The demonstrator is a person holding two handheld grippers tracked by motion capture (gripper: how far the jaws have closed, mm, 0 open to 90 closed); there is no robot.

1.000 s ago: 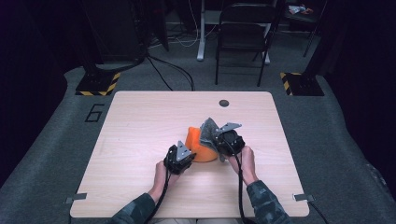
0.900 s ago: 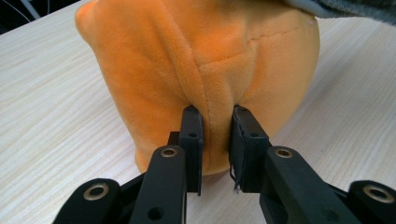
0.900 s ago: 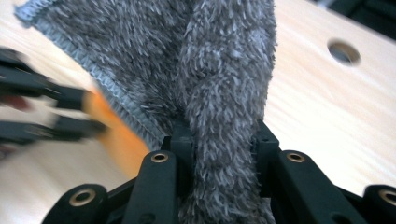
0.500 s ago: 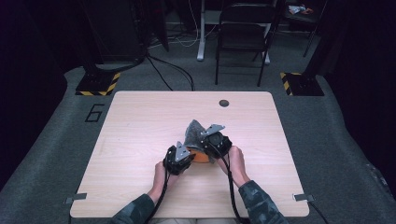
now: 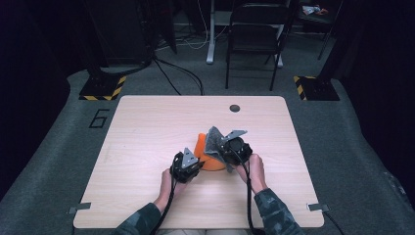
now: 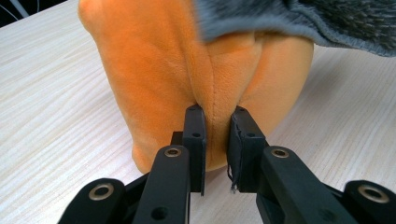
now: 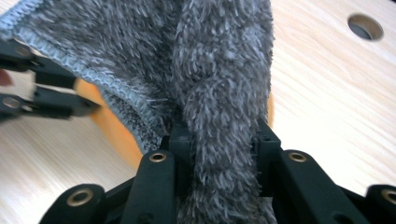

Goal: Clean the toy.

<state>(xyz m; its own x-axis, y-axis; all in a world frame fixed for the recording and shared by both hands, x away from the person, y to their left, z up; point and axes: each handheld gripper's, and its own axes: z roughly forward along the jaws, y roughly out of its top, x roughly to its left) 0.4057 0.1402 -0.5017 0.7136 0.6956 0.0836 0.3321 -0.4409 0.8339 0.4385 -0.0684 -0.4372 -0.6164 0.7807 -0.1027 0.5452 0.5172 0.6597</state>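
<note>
Left gripper (image 5: 192,159) at the near-middle of the wooden table (image 5: 147,127), held in the person's left hand (image 5: 167,183), grey three-cornered plate on top. Jaws nearly closed, pinching a fold of the orange plush piece (image 6: 187,74) between the pads (image 6: 194,135), as seen in the left gripper view (image 6: 216,140). Orange plush piece (image 5: 205,152) resting on the table just right of that gripper, between the two grippers, toward the near side. Grey fuzzy cloth (image 5: 214,139) draped over the far and right part of the plush, with a stitched edge visible in the right gripper view (image 7: 205,74). Right gripper (image 5: 226,149) just right of the plush, held in the right hand (image 5: 252,169), jaws clamped partway on a thick bunch of the grey cloth (image 7: 219,149). Round hole (image 5: 235,108) in the tabletop farther off, toward the far edge. Dark chair (image 5: 254,39) on the floor beyond the table.
</note>
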